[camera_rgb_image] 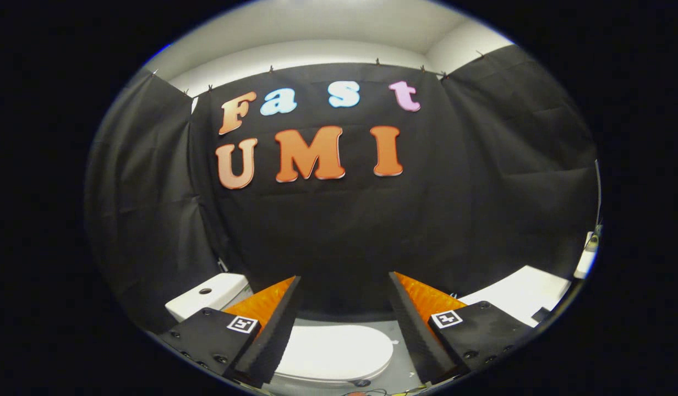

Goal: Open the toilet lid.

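**Gripper high above a closed lid, nothing yet in hand**

The gripper [344, 324] has its fingers [273, 330] spread wide with nothing between them. Seen through the gap, below and beyond the tips, lies the lid [339, 352], white, flat and down on the bowl. The tank [209, 294] stands behind the left finger, so the toilet sits sideways to the gripper.

What could go wrong, as I judge it:

- The lid looks smooth and glossy. A finger slid under its edge may slip off, and the lid would drop back onto the bowl.
- The lid lies close on the bowl, with little lip showing from here. Coming in too steep, a finger could jam on the top face rather than catch under the rim.
- The approach is from the side, not the front. A lift at the side edge, near the hinge, would twist the lid and give poor leverage; the free end is the better place.
- Swung up too hard, the lid could bang the tank.
- A white counter [518, 294] sits just beyond the right finger, and a wide sweep that way might clip it.

The lid's long axis runs roughly left to right across the gap. The hinge end lies toward the tank on the left; the rounded free end points right, near the inner side of the right finger
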